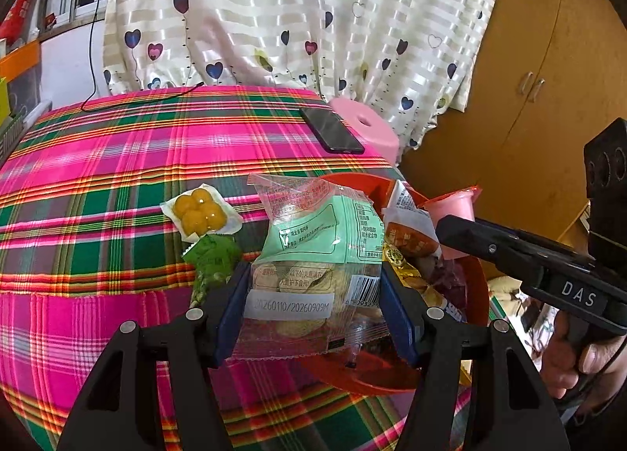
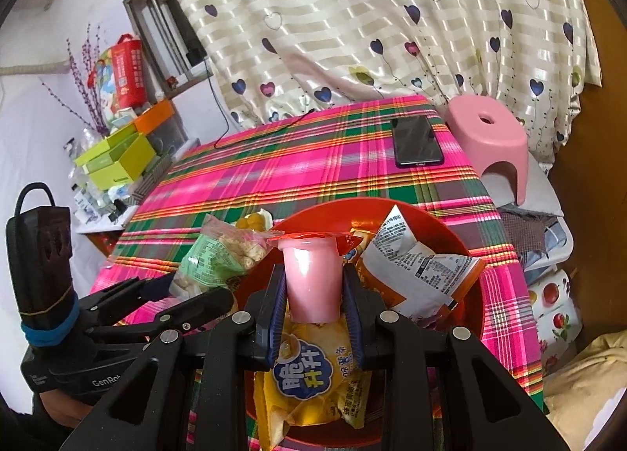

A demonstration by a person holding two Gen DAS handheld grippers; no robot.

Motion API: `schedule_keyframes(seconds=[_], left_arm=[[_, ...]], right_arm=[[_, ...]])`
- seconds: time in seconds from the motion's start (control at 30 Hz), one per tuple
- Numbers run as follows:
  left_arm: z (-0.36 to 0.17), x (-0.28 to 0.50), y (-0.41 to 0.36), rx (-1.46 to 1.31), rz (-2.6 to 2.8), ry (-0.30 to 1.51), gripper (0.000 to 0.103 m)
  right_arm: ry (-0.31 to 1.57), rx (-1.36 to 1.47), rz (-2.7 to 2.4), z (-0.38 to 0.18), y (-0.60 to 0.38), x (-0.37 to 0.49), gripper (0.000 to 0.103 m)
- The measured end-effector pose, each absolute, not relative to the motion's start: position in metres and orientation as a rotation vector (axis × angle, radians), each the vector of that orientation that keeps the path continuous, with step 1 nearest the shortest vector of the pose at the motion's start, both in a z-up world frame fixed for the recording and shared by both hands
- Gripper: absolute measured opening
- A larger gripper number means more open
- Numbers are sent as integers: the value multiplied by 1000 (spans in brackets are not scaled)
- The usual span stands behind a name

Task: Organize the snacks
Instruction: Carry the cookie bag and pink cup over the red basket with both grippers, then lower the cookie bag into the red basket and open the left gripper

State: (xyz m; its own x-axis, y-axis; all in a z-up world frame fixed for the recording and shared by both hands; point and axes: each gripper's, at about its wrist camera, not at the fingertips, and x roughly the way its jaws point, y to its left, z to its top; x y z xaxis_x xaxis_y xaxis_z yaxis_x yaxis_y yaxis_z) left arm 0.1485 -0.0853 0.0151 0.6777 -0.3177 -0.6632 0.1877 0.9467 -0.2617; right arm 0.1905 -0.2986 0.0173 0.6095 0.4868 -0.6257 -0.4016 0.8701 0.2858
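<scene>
My left gripper [image 1: 315,274] is shut on a clear and mint-green snack bag [image 1: 313,251], held at the left edge of the red bowl [image 1: 372,376]. In the right wrist view my right gripper [image 2: 312,286] is shut on a pink jelly cup [image 2: 311,282] with an orange foil lid, held upright over the red bowl [image 2: 470,286]. The bowl holds a yellow snack pack [image 2: 309,376] and an orange and white bag [image 2: 423,270]. A pack of yellow balls [image 1: 202,211] and a small green packet [image 1: 213,260] lie on the plaid cloth left of the bowl.
A black phone [image 1: 331,129] lies at the far right of the plaid tablecloth [image 1: 98,176]. A pink stool [image 2: 490,141] stands beyond the table's corner. A black cable [image 2: 250,137] trails across the far edge. Green boxes [image 2: 113,160] and clutter sit at the left; curtains hang behind.
</scene>
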Motion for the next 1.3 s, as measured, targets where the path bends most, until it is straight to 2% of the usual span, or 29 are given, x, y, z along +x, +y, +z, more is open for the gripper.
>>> schedule_keyframes(seconds=[0.4, 1.0, 1.3], left_arm=[[16, 151, -69, -207, -237, 766, 63], [4, 172, -90, -216, -326, 840, 64], [9, 169, -96, -185, -334, 780, 65]], right_arm=[[781, 94, 528, 8, -285, 209, 25], [814, 98, 489, -5, -294, 228, 25], [817, 99, 489, -5, -293, 229, 25]])
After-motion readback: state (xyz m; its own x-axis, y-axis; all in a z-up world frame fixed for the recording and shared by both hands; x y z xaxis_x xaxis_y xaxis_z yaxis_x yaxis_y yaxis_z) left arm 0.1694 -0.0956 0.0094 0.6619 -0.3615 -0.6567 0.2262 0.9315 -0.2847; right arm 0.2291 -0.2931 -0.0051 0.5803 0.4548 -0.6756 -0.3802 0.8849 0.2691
